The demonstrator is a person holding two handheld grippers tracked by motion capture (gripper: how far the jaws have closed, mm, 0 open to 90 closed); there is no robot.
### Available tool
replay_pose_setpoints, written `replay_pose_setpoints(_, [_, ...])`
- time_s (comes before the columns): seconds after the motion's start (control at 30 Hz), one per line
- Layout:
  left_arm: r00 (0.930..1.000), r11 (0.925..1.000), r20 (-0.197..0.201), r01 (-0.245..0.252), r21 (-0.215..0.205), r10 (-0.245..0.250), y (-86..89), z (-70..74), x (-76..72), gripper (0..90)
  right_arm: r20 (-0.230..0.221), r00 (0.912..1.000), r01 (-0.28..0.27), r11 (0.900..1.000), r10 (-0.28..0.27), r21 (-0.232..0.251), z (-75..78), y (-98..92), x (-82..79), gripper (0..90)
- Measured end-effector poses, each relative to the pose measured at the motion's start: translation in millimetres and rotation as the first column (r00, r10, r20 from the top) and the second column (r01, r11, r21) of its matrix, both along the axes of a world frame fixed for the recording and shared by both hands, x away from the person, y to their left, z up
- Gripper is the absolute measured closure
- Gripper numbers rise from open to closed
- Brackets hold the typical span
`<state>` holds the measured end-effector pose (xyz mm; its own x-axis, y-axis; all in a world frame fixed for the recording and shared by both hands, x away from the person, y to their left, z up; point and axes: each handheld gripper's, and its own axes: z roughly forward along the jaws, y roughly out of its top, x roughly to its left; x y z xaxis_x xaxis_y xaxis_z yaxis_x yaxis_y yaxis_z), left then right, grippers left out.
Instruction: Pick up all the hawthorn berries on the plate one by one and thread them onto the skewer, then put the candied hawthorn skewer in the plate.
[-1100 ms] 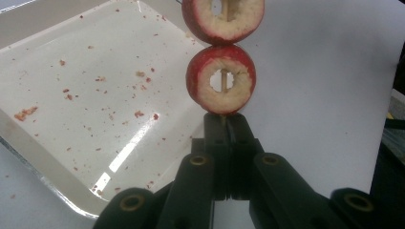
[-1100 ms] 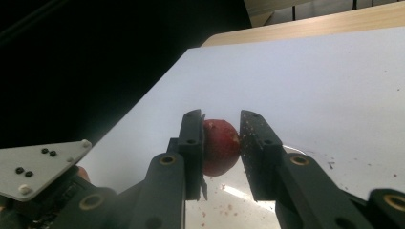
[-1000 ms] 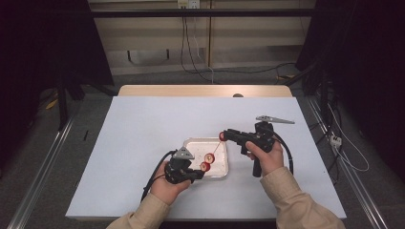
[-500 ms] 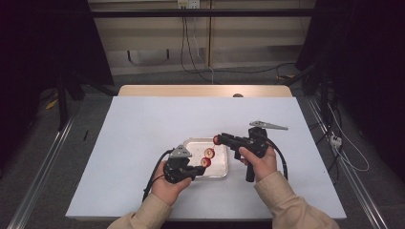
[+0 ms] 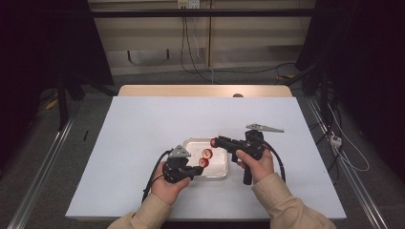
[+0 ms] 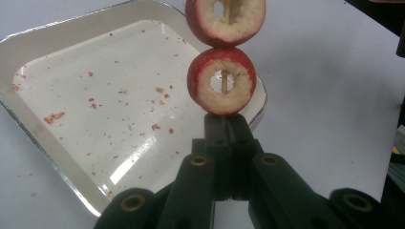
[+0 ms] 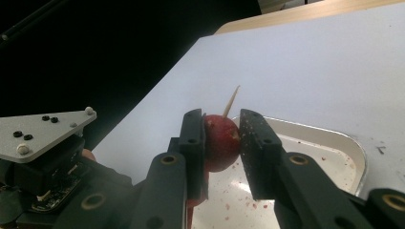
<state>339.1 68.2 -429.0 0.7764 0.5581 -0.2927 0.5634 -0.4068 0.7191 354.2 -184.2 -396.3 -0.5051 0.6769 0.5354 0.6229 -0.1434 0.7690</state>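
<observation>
Step in hand: you look to be threading red fruit onto a skewer (image 6: pixel 223 82) over the tray (image 5: pixel 191 143); the third piece is just going on.
Left gripper (image 5: pixel 197 168): its fingers are clenched tight on the butt of the skewer, right under the lowest fruit ring (image 6: pixel 221 81), holding the stick over the tray's near right corner.
Right gripper (image 5: pixel 216 141): its fingers (image 7: pixel 193 143) are grasping a whole-looking red fruit (image 7: pixel 220 142), both pads pressed against its sides.
Where the fruit is: the skewer's pointed tip (image 7: pixel 231 102) stands out past the top of the held fruit, so the stick seems to have passed through it already; the piece hangs above the tray, not resting on it.
Next move, as I judge it: slide that fruit down the stick toward the upper ring (image 6: pixel 224 21), keeping your push in line with the skewer so the thin wood does not bend or snap, and keep your left grip firm.
Count, fruit: three pieces, with two cored rings on the stick and one in your right fingers.
Count, skewer: one.
Count, tray: one, shallow and pale, carrying no whole fruit, just red crumbs (image 6: pixel 52 117).
Count, grippers: two, one in each hand.
Worktop (image 5: pixel 143 119): pale blue-white; the tray sits near its front middle.
</observation>
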Motion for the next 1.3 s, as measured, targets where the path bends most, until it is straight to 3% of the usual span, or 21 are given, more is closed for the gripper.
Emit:
replay_pose_setpoints(0.03, [0.9998, 0.9998, 0.008, -0.020, -0.001, 0.020, -1.3, -1.5, -0.6, 89.7, -0.001, 1.0000, -0.005, 1.000, 0.005, 0.002, -0.7, 0.4, 0.2, 72.8])
replay_pose_setpoints(0.1, [0.9999, 1.0000, 0.005, -0.010, 0.001, 0.010, -0.9, -3.1, 0.6, 89.7, 0.001, 1.0000, -0.007, 1.000, 0.008, -0.018, 0.3, 2.1, -1.0, 72.8])
replay_pose_setpoints(0.2, [0.9995, 0.9995, 0.009, -0.032, 0.010, 0.031, -0.4, -3.4, 0.2, 89.7, -0.001, 1.0000, -0.010, 1.000, 0.010, -0.007, -0.2, 4.0, -1.2, 72.8])
replay_pose_setpoints(0.27, [0.9999, 0.9999, -0.009, -0.013, 0.009, 0.013, 1.1, -4.9, 1.1, 89.7, -0.003, 0.9998, -0.020, 1.000, 0.020, -0.009, -1.2, 5.2, -1.3, 72.8])
replay_pose_setpoints(0.3, [0.9995, 0.9994, 0.007, -0.032, 0.010, 0.032, 0.8, -4.7, -0.2, 89.7, 0.003, 0.9997, -0.023, 1.000, 0.023, -0.018, -1.5, 5.8, -2.5, 72.9])
replay_pose_setpoints(0.33, [0.9999, 0.9999, 0.000, -0.013, 0.004, 0.013, 1.0, -3.1, 0.2, 89.7, 0.006, 0.9995, -0.031, 0.999, 0.031, -0.008, -1.2, 4.9, -2.6, 72.9])
replay_pose_setpoints(0.47, [0.9997, 0.9997, -0.001, -0.023, 0.011, 0.023, -1.6, -5.1, 1.3, 89.7, 0.001, 0.9999, -0.017, 1.000, 0.017, 0.002, -3.2, 2.4, -4.4, 72.8])
replay_pose_setpoints(0.57, [0.9996, 0.9996, -0.017, -0.022, 0.020, 0.022, -1.9, -5.7, 4.0, 89.5, 0.050, 0.9987, -0.012, 0.999, 0.013, -0.034, -3.9, 4.5, -5.2, 72.4])
replay_pose_setpoints(0.6, [0.9993, 0.9989, -0.016, -0.033, 0.033, 0.034, -2.3, -6.2, 4.4, 89.5, 0.071, 0.9972, -0.022, 0.999, 0.025, -0.048, -3.8, 5.2, -3.8, 70.9])
replay_pose_setpoints(0.67, [0.9982, 0.9973, -0.040, -0.042, 0.060, 0.045, -1.1, -9.4, 8.3, 89.5, 0.087, 0.9961, -0.010, 0.997, 0.016, -0.074, -4.7, 5.4, -1.6, 54.3])
replay_pose_setpoints(0.7, [0.9976, 0.9963, -0.038, -0.054, 0.067, 0.057, -0.8, -11.3, 9.7, 89.4, 0.097, 0.9951, -0.008, 0.996, 0.017, -0.084, -5.1, 4.3, -1.3, 53.9])
replay_pose_setpoints(0.8, [0.9954, 0.9937, -0.039, -0.085, 0.074, 0.088, -3.4, -14.4, 14.6, 88.2, 0.121, 0.9926, 0.015, 0.995, -0.004, -0.097, -5.2, -0.3, -4.1, 41.2])
replay_pose_setpoints(0.83, [0.9946, 0.9924, -0.038, -0.094, 0.080, 0.097, -4.5, -15.7, 17.0, 85.5, 0.120, 0.9928, 0.014, 0.995, -0.002, -0.096, -5.9, -2.2, -5.2, 40.0])
replay_pose_setpoints(0.9, [0.9916, 0.9901, -0.074, -0.098, 0.100, 0.106, -6.5, -19.5, 21.5, 75.0, 0.119, 0.9928, 0.025, 0.997, -0.016, -0.078, -7.4, -7.0, -7.8, 33.5])
replay_pose_setpoints(0.93, [0.9896, 0.9883, -0.060, -0.125, 0.087, 0.131, -8.8, -20.0, 21.5, 74.6, 0.121, 0.9925, 0.028, 0.997, -0.018, -0.078, -7.7, -8.9, -8.9, 31.7])
replay_pose_setpoints(0.97, [0.9905, 0.9861, -0.036, -0.128, 0.106, 0.132, -9.6, -19.0, 21.5, 70.1, 0.120, 0.9926, 0.025, 0.997, -0.016, -0.074, -8.1, -12.5, -11.1, 30.5])
replay_pose_setpoints(1.03, [0.9882, 0.9811, -0.007, -0.151, 0.120, 0.153, -10.0, -17.8, 20.1, 53.1, 0.128, 0.9914, 0.037, 0.997, -0.028, -0.069, -9.0, -19.0, -14.8, 27.5])
replay_pose_setpoints(1.07, [0.9895, 0.9817, 0.003, -0.144, 0.124, 0.145, -8.3, -17.1, 20.0, 49.2, 0.134, 0.9903, 0.044, 0.997, -0.034, -0.069, -9.6, -22.5, -16.6, 25.7])
replay_pose_setpoints(1.13, [0.9908, 0.9849, 0.027, -0.135, 0.109, 0.133, -3.3, -13.2, 18.7, 42.6, 0.143, 0.9891, 0.048, 0.996, -0.037, -0.073, -11.6, -28.8, -20.1, 25.0])
replay_pose_setpoints(1.2, [0.9899, 0.9888, 0.047, -0.136, 0.060, 0.134, 3.3, -7.2, 17.9, 33.9, 0.152, 0.9877, 0.050, 0.995, -0.037, -0.083, -14.3, -34.9, -24.6, 23.1])
replay_pose_setpoints(1.3, [0.9875, 0.9908, 0.092, -0.131, 0.034, 0.128, 18.7, -0.9, 15.9, 24.1, 0.165, 0.9860, 0.044, 0.990, -0.021, -0.133, -19.7, -44.8, -33.5, 20.9])
